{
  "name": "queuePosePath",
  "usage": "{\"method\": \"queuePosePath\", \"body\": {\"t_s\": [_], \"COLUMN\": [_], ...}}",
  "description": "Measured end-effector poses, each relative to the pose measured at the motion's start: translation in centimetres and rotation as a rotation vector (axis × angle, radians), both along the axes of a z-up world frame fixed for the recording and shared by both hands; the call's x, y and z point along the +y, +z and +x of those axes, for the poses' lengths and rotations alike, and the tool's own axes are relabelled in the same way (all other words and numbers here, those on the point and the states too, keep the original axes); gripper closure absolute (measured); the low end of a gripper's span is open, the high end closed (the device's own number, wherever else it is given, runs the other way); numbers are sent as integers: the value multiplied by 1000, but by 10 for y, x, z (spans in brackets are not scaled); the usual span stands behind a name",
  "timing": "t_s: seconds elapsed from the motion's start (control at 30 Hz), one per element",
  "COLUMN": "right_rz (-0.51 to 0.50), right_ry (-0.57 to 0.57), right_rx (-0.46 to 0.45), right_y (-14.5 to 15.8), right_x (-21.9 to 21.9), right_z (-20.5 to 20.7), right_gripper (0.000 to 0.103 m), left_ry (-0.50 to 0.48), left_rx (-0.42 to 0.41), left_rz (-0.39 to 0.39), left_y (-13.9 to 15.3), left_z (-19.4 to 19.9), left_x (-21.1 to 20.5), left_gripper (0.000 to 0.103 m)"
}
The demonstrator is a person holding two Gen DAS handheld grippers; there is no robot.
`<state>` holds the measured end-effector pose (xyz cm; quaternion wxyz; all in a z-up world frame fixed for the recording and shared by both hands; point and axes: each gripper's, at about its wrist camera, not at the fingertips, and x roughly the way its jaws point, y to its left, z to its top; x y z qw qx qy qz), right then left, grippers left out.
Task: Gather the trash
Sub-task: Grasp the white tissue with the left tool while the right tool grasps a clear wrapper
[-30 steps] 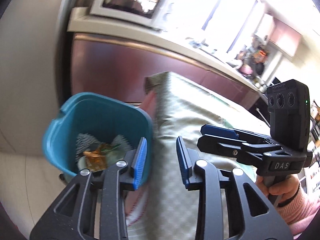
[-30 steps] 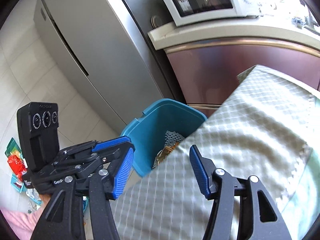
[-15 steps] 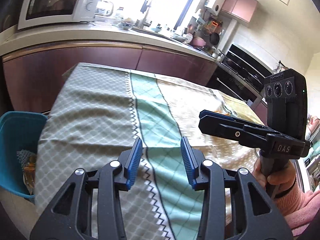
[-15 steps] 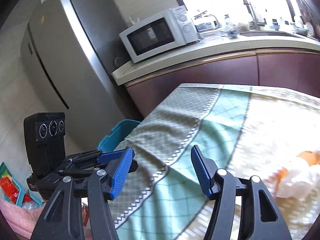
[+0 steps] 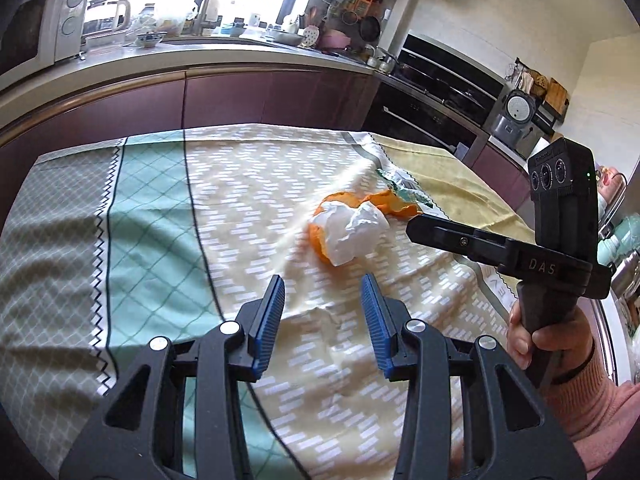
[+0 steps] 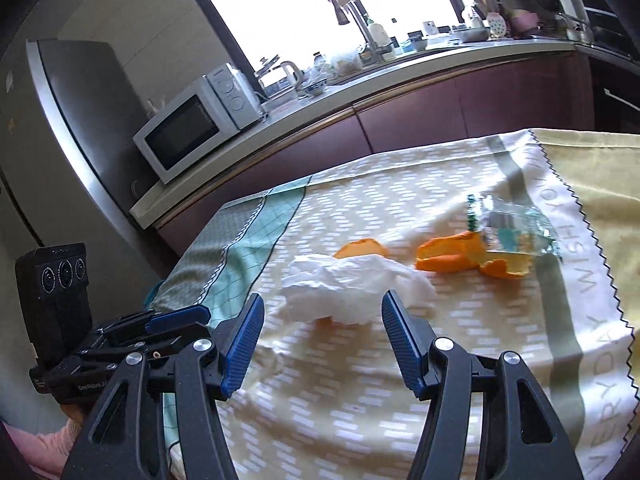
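Trash: we see crumpled white tissue (image 5: pixel 352 232) lying on orange peel pieces (image 6: pixel 452 256) beside clear green-edged wrapper (image 6: pixel 512 228), on patterned tablecloth (image 5: pixel 248 184).
Left gripper (image 5: pixel 322 316): jaws apart, empty, short of tissue.
Right gripper (image 6: pixel 322 342): jaws apart, empty, near tissue.

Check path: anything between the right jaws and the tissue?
Nothing visible. The right gripper is open and empty, and only bare tablecloth lies between it and the crumpled tissue. The orange peel and wrapper lie beyond the tissue, not in the way.
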<state>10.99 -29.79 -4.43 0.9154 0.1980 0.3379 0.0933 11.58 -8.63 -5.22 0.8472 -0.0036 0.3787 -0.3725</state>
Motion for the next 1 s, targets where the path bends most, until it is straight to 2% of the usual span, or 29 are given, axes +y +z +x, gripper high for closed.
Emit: {"method": "queuePosePath", "body": {"t_s": [0.3, 0.47, 0.57, 0.7, 0.83, 0.93, 1.0], "right_rz": [-27, -48, -26, 8, 28, 49, 64], "right_ry": [-150, -191, -193, -196, -177, -173, -172], "right_rx": [-42, 8, 39, 72, 94, 103, 106], "right_y": [7, -5, -13, -22, -29, -33, -35], "right_x": [-68, -95, -107, -114, -114, -117, -118], "right_z": [-3, 16, 29, 40, 46, 47, 45], "right_gripper": [44, 40, 37, 30, 29, 35, 49], "left_ry": [-9, -7, -6, -10, -15, -22, -26], "left_rx": [-40, -52, -54, -50, -37, -22, -15], "left_rz": [58, 100, 117, 137, 157, 156, 153], "left_y": [6, 1, -1, -4, -10, -13, -14], "left_z": [16, 22, 25, 26, 27, 29, 29], "left_x": [-52, -70, -77, -83, -87, -86, -86], "left_gripper": [64, 64, 64, 71, 79, 89, 95]}}
